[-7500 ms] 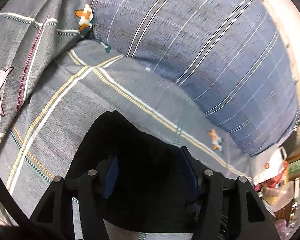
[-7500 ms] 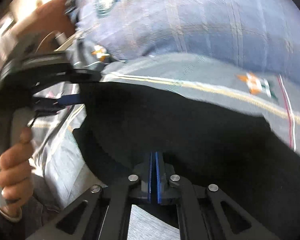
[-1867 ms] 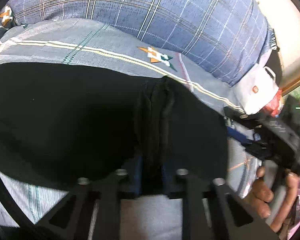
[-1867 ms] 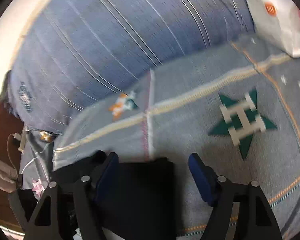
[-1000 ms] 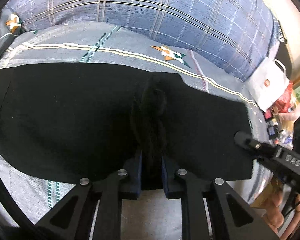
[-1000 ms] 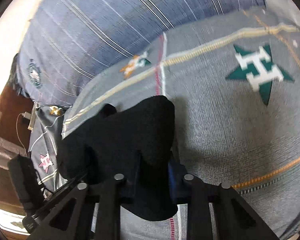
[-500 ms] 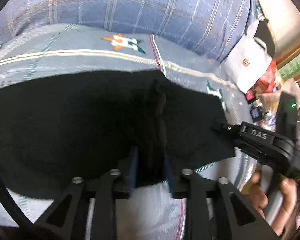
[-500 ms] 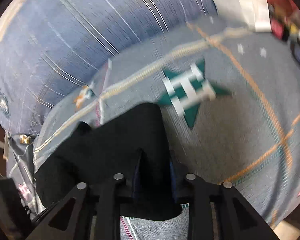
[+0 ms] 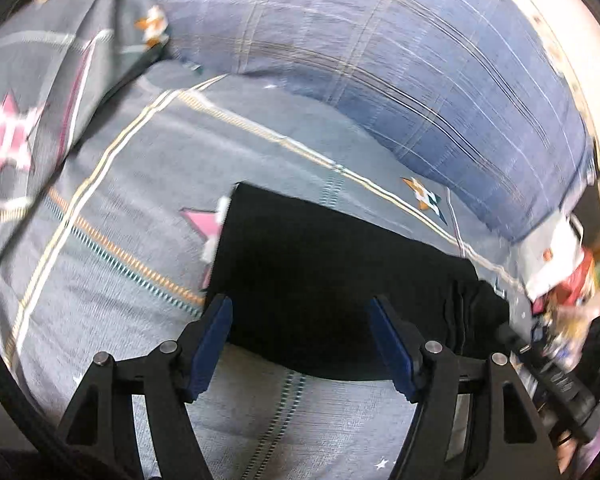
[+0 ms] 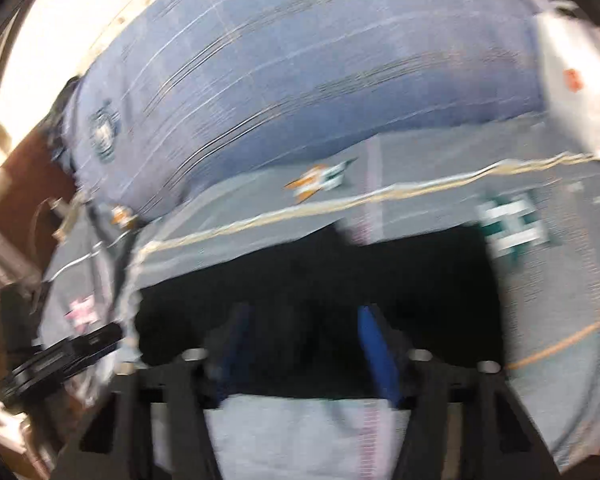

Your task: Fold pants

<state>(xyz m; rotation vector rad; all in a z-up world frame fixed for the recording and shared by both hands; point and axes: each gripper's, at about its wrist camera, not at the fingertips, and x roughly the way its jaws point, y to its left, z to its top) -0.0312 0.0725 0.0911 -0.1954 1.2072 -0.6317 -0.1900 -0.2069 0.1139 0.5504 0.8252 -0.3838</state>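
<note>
Left wrist view: black pants [image 9: 332, 280] lying folded flat on the grey star-print bedsheet [image 9: 140, 184], below the blue plaid pillow [image 9: 400, 64]. Left tongs [image 9: 302, 340] standing wide apart, just opened, pads clear of the cloth's near edge.

Right wrist view, blurred: pants [image 10: 320, 276] spread across the bedsheet [image 10: 440, 184]. Right tongs [image 10: 302, 344] parted over the near hem; grip impossible to tell.
</note>
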